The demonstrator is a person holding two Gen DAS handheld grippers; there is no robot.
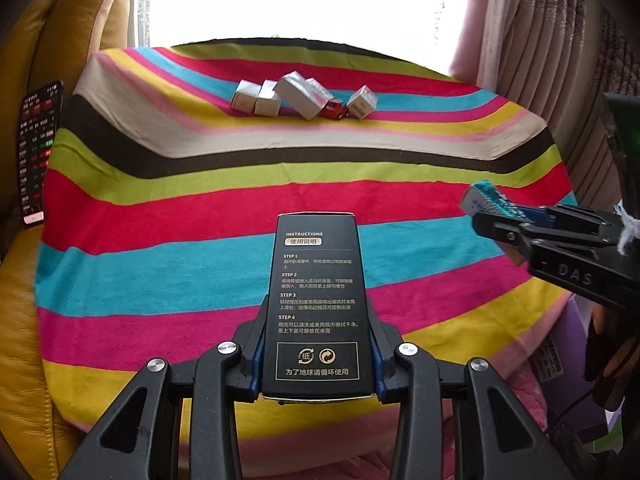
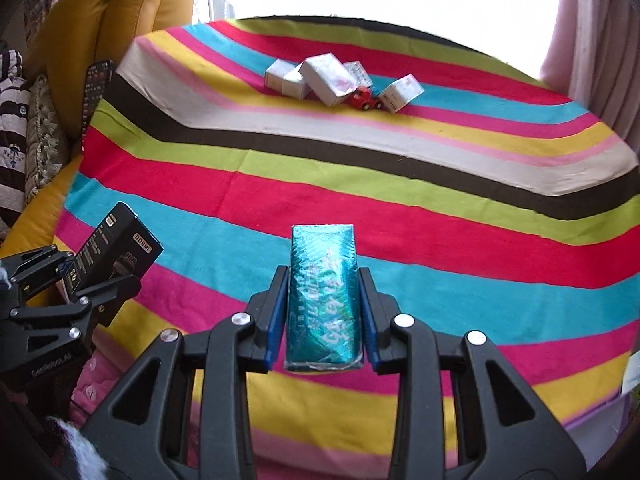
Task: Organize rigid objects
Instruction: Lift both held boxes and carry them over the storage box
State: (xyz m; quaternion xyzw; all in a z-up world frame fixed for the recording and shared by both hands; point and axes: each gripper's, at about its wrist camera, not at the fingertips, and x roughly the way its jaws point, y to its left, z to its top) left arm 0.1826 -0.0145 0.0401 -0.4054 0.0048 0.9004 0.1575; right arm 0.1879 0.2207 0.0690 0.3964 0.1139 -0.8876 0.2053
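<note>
Item: two carton boxes, one clamped in each of my grippers.
Left wrist view: my left gripper (image 1: 318, 360) pinches the black box (image 1: 316, 300) by its long sides at 6 o'clock; probably light, stiff, crushable.
Right wrist view: my right gripper (image 2: 322, 320) squeezes the teal foil box (image 2: 323, 296); glossy, likely slippery. White boxes (image 2: 320, 80) lie at 12 o'clock on the striped cloth (image 2: 440, 240).

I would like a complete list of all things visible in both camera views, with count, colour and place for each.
black box: 1, black with printed instructions, held in left gripper
teal box: 1, shiny teal, held in right gripper
white boxes: about 5, white, far row on the cloth
toy car: 1, red, among the far boxes
striped cloth: 1, multicolour, covering the surface
cushions: several, yellow, far left
phone: 1, dark, lit screen, left edge
curtain: 1, pinkish, right
left gripper: 1, black
right gripper: 1, black
</note>
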